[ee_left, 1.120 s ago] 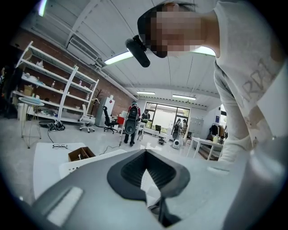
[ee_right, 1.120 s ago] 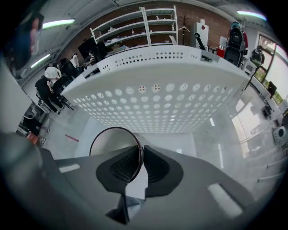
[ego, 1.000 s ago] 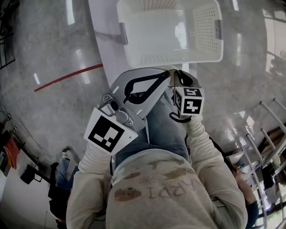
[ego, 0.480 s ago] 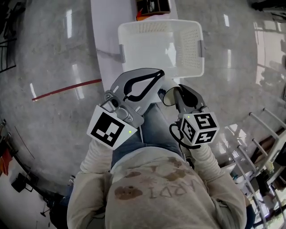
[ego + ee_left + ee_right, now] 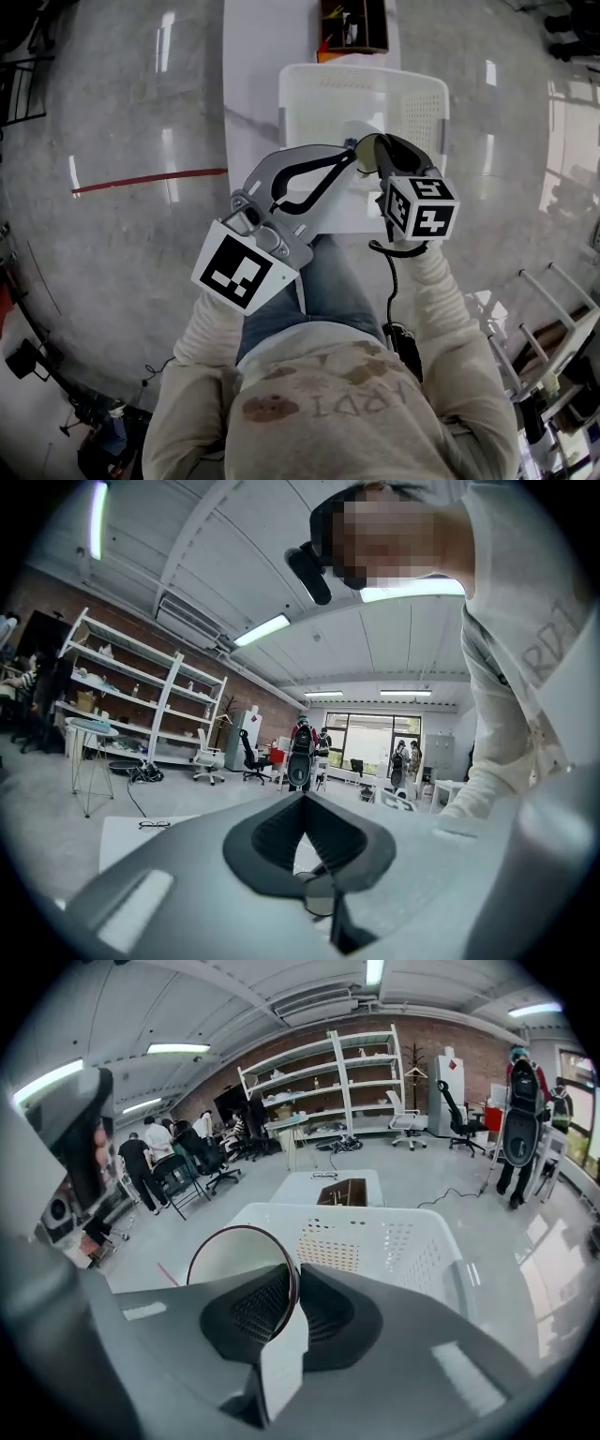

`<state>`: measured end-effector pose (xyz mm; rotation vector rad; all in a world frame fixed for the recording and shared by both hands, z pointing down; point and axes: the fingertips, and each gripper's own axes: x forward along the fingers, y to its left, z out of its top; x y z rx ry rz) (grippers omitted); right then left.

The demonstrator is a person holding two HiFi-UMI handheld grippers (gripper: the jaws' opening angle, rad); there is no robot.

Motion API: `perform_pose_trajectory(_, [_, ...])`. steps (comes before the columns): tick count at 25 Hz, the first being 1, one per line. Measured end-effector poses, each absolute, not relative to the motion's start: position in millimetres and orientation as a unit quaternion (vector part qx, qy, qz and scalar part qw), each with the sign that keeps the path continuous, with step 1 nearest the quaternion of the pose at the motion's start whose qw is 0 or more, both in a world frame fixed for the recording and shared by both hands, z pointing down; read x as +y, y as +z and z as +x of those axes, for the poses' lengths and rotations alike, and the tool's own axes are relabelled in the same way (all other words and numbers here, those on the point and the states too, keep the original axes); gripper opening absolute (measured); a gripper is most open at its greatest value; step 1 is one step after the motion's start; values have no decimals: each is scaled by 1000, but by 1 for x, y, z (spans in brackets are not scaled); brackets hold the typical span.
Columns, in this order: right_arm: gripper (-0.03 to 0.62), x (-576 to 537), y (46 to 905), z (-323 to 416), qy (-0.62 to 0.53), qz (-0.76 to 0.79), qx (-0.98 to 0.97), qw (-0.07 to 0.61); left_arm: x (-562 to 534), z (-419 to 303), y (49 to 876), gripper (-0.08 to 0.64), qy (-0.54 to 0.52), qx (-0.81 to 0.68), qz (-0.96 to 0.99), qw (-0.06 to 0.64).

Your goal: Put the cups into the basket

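Observation:
A white plastic basket (image 5: pixel 424 117) stands on a long white table (image 5: pixel 253 56) in the head view. My right gripper (image 5: pixel 372 153) is shut on the wall of a white cup with a dark rim (image 5: pixel 234 1258), holding it at the basket's near edge. The right gripper view looks past the right gripper (image 5: pixel 292 1277) and the cup's open mouth to the basket (image 5: pixel 375 1211) just beyond. My left gripper (image 5: pixel 349 155) sits close beside the right one, its tips together with nothing between them. In the left gripper view the left gripper (image 5: pixel 302 799) points level across the room.
A small wooden box (image 5: pixel 352 23) stands on the table behind the basket, also in the right gripper view as the wooden box (image 5: pixel 342 1192). A red line (image 5: pixel 150 178) crosses the grey floor at the left. Shelves, chairs and several people fill the room's far side.
Both grippers have moved forward from above my lap to the basket's near edge, the right one carrying the cup. The basket now lies lower and closer in the head view.

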<state>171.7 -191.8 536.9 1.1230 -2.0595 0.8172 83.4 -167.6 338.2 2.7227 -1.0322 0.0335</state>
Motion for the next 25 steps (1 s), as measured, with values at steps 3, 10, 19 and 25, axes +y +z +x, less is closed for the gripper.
perform_pose_trajectory(3, [60, -206, 567, 161, 317, 413, -780, 347, -171, 73, 346, 0, 12, -362, 925, 119])
perform_pose_trajectory(10, [60, -226, 638, 144, 300, 364, -766, 437, -177, 58, 365, 0, 19, -369, 921, 121])
perform_pose_trajectory(19, [63, -239, 705, 149, 273, 319, -731, 538, -180, 44, 379, 0, 23, -381, 916, 125])
perform_pose_trajectory(25, [64, -236, 725, 148, 276, 314, -721, 553, -181, 39, 387, 0, 30, -385, 914, 127])
